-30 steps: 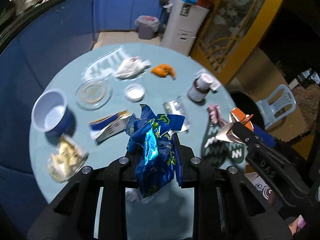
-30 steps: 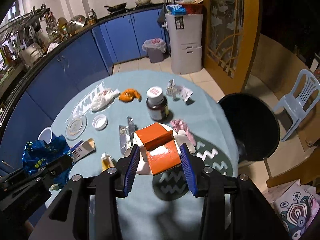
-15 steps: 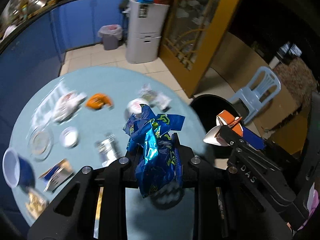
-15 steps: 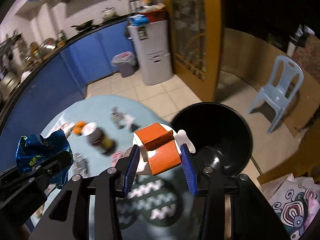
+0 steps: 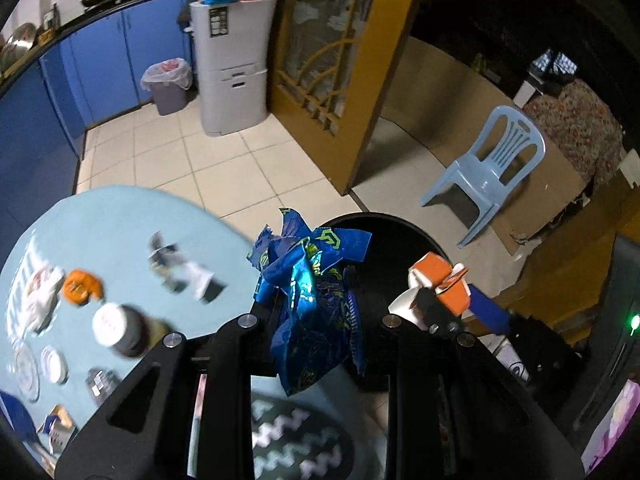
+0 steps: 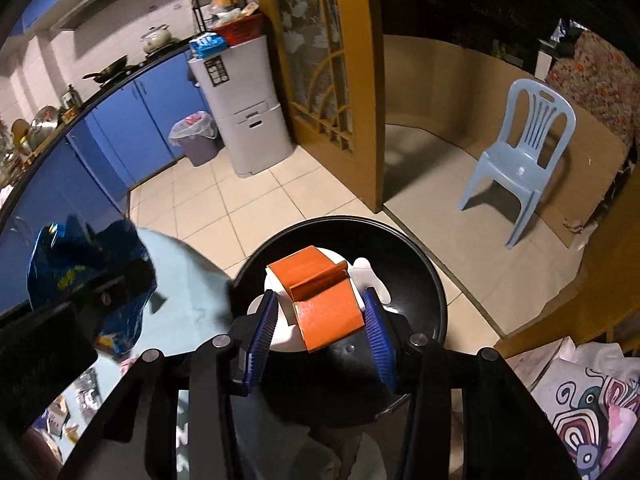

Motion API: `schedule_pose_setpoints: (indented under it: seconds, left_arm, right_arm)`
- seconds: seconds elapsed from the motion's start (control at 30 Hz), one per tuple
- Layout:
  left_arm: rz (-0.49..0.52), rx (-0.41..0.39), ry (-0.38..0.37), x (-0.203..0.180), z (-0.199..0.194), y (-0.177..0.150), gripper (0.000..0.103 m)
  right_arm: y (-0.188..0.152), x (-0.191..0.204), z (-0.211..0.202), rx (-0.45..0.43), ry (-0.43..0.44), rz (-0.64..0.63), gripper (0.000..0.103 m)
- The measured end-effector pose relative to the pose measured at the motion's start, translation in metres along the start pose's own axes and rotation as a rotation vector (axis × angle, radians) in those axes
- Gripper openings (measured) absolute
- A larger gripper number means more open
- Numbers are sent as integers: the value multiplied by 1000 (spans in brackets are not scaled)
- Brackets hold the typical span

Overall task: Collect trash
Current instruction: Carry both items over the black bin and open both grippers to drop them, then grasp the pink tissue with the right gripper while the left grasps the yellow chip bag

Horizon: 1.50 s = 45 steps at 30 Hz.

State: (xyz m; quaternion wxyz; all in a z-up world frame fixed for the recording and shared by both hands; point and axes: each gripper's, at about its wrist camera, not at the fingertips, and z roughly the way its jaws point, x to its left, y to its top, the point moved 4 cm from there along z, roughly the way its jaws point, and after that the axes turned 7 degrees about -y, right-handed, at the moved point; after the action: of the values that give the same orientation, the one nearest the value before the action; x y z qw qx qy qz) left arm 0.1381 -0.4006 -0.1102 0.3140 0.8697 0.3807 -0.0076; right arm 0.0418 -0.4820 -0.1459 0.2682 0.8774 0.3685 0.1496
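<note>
A blue-cabinet kitchen with a tiled floor lay behind the pale blue tabletop (image 5: pixel 112 232). The left hand-held gripper (image 5: pixel 316 312) was clamped on a crumpled blue wrapper (image 5: pixel 310 300) at the tabletop's edge. The right hand-held gripper (image 6: pixel 320 314) held an orange-and-white carton (image 6: pixel 324 300) over the black bin (image 6: pixel 416 264).

The crumpled wrapper (image 5: pixel 310 304) is shiny blue with yellow-green print. The folded carton (image 6: pixel 324 300) is orange outside, white inside. The bin (image 6: pixel 420 280) is plain black. The desk (image 5: pixel 112 232) is pale blue, and the mat (image 5: pixel 296 440) on it is dark with white zigzags (blurred). The chair (image 6: pixel 524 152) is light blue, the floor (image 6: pixel 248 200) cream tiles, the cabinets (image 6: pixel 140 120) deep blue.
</note>
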Motion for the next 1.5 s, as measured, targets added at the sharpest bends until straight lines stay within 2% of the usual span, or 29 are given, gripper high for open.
schedule_pose_setpoints:
  seconds: [0.17,0.3,0.33,0.4,0.47,0.5,0.57,1.03,1.3,1.5]
  left_arm:
    - [30,36,-27,-19,29,10,29]
    - [39,72,-39,-29,50,14,40]
    - [38,81,-41,-30,55,15,44]
    - [32,84,-30,-27,59,15,73]
    - [23,72,-28,-25,62,17,84]
    - [21,72,-32,-24,62,16,89]
    - [10,81,-50,-21,65,16,94]
    - [-1,57,1,-9,48,11,94]
    - [-33,23,19,3,18,5,94]
    - [-55,-21,53,17,-21,-11,94]
  right_arm:
    - [2,-8,18,20,-13,9,44]
    - [0,-11,31,45,-17,16,47]
    - [0,-13,36,54,-14,24,47]
    - [0,-18,39,59,-7,41,50]
    - [2,-22,41,55,-6,46,55]
    - [2,-22,41,53,-3,45,63]
    - [3,-24,41,49,3,48,73]
    - [6,-19,30,42,10,45,73]
    - [5,-11,6,11,13,31,73]
    - [-3,7,-18,-17,36,-4,73]
